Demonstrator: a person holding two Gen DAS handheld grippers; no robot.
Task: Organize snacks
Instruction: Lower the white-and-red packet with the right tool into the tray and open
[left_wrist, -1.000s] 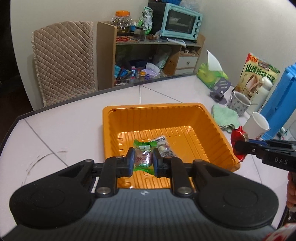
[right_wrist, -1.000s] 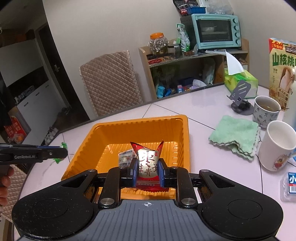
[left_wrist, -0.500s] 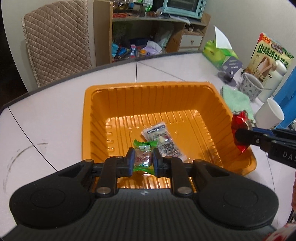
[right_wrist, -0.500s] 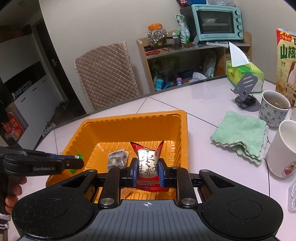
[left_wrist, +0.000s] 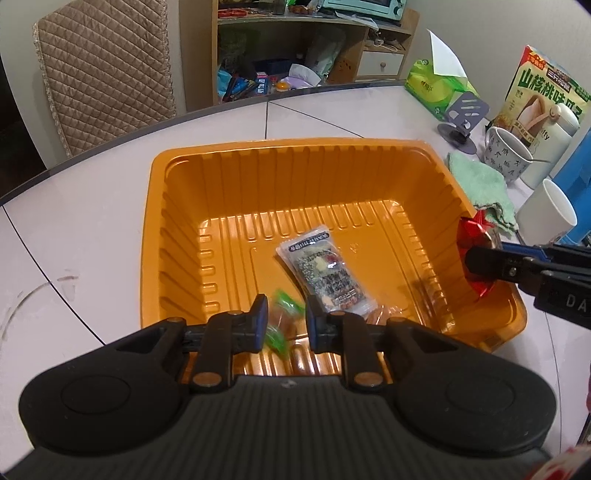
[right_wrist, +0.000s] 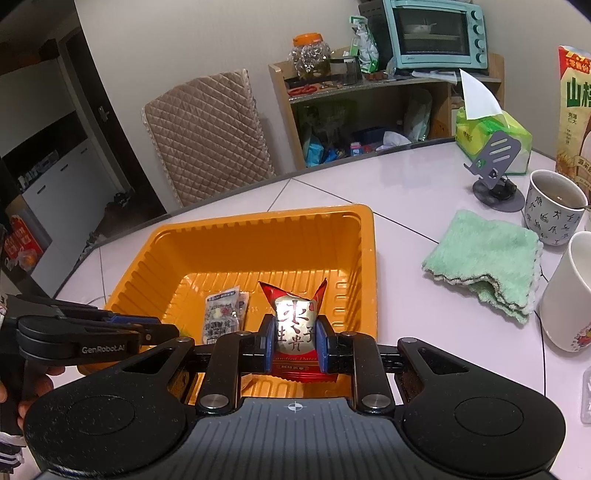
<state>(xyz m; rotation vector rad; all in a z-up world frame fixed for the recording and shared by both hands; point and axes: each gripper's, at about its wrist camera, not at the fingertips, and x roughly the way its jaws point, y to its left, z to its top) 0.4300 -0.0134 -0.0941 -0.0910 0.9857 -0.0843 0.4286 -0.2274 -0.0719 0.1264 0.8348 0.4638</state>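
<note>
left gripper (left_wrist: 282, 323) spread, green candy (left_wrist: 281, 325) blurred between, maybe dropping into orange tray (left_wrist: 295, 155). right gripper (right_wrist: 294, 341) pinching red date packet (right_wrist: 295, 325); light, crinkly, slippery foil, grip mid-body.

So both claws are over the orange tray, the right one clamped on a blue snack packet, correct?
Not blue. The right wrist view shows the right claw clamped on a red snack packet with a silver label. Both claws are over the orange tray, as stated.

Left hand-held gripper (left_wrist: 283, 320) jaws parted; right hand-held gripper (right_wrist: 295, 341) clamped.
</note>
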